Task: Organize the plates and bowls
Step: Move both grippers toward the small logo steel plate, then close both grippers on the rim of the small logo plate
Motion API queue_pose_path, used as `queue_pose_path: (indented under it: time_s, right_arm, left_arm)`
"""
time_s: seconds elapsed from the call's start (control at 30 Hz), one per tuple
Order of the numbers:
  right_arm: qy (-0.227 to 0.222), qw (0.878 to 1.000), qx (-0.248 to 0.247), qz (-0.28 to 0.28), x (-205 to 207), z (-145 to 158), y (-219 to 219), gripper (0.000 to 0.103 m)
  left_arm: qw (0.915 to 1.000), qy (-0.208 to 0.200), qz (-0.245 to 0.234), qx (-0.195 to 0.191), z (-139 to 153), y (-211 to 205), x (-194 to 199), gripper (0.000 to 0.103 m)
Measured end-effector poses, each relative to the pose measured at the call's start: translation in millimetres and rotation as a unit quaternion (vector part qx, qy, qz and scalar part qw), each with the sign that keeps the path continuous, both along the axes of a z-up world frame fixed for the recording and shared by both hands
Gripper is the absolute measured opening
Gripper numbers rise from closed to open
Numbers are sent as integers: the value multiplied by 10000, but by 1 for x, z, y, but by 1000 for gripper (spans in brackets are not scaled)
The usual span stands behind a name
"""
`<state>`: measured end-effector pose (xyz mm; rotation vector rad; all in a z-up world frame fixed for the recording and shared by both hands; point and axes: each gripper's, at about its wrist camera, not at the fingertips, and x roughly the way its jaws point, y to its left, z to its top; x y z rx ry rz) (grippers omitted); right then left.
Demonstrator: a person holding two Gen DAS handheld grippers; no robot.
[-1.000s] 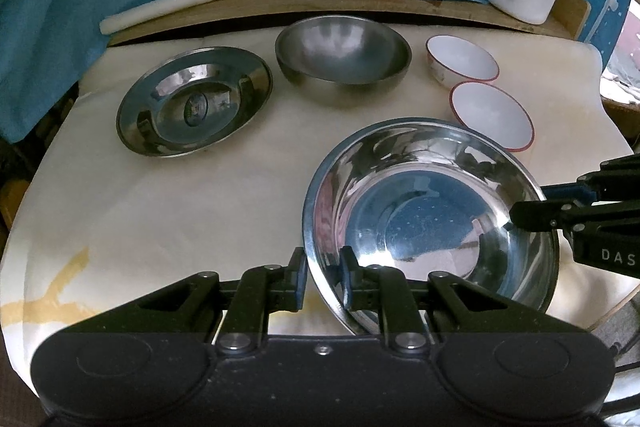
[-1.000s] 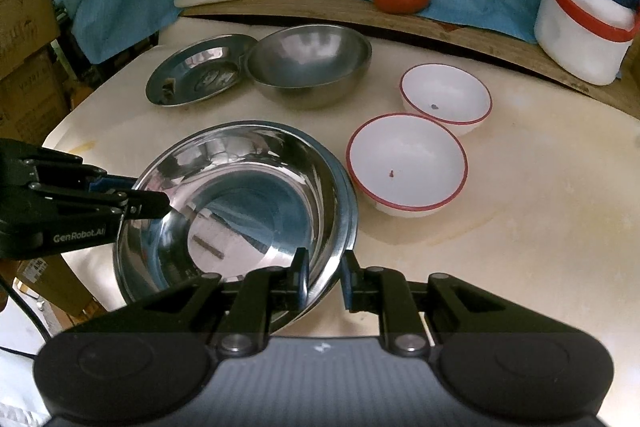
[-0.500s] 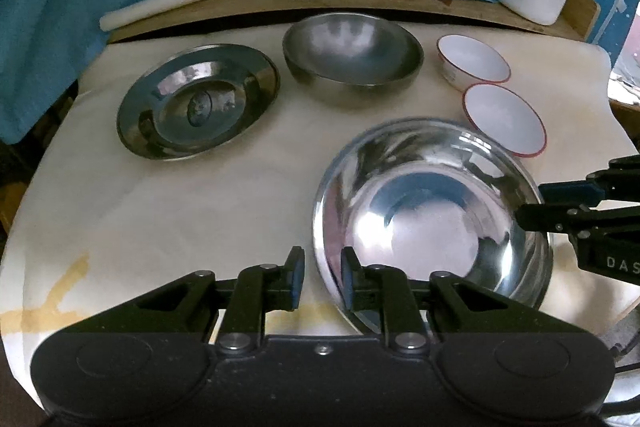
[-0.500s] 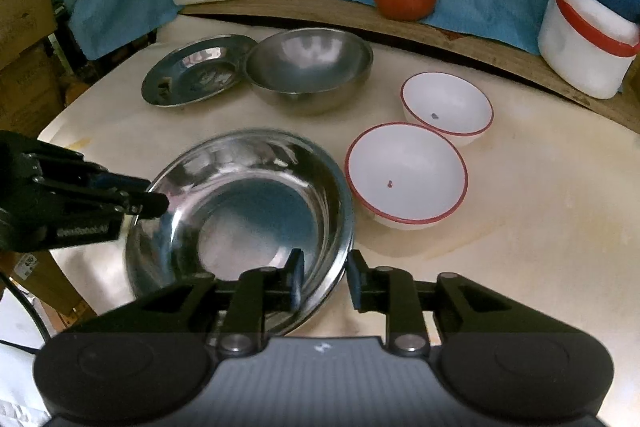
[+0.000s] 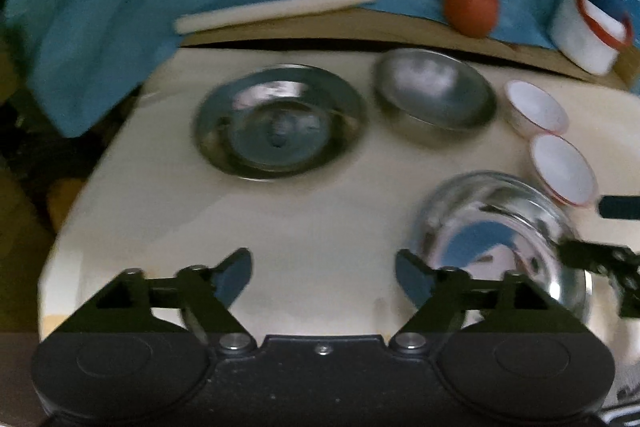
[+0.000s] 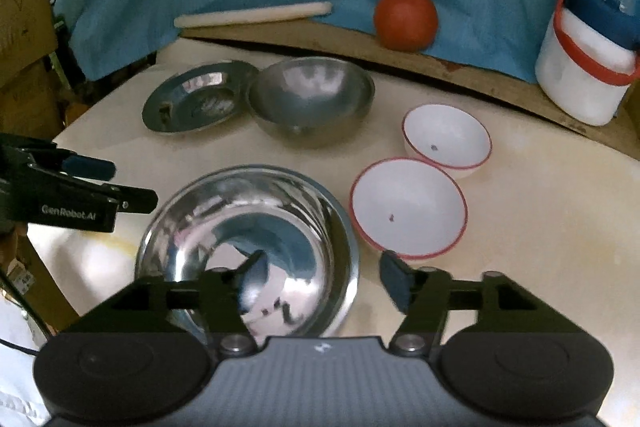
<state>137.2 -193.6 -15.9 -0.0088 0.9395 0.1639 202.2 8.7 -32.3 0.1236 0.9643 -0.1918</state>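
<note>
Right wrist view: shiny steel bowl (image 6: pixel 248 247) on counter (image 6: pixel 540 227), near two white bowls (image 6: pixel 408 207). Right claw (image 6: pixel 320 275) and left claw (image 5: pixel 324 275) just opened wide, gripping nothing; bowl rim between the right jaws.

Cream table (image 6: pixel 520 227), shiny steel bowl (image 6: pixel 248 247), two red-rimmed white bowls (image 6: pixel 408 207), dull steel bowl (image 6: pixel 312 99), steel plate (image 6: pixel 196 99)

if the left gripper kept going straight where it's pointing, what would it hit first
Most likely bare table, just in front of the flat steel plate. The left gripper, jaws just opened and empty, points down between them; depth is hard to judge.
</note>
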Motion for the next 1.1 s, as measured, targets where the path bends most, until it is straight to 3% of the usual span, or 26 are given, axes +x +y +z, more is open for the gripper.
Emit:
queue_pose_path:
  time_s: [0.13, 0.33, 0.67, 1.1]
  right_arm:
    - [-159, 9998, 134, 22, 7, 3, 11, 91]
    - [-403, 9986, 339, 93, 21, 7, 35, 98]
    - [-411, 9965, 624, 365, 54, -2, 71, 98]
    - [60, 9929, 1191, -18, 103, -25, 76, 98]
  left_arm:
    - [9993, -122, 313, 166, 2, 22, 10, 95]
    - [9980, -210, 568, 196, 6, 52, 29, 100]
    - [9973, -234, 689, -40, 5, 80, 62, 101]
    - [9975, -164, 611, -300, -7, 81, 126, 102]
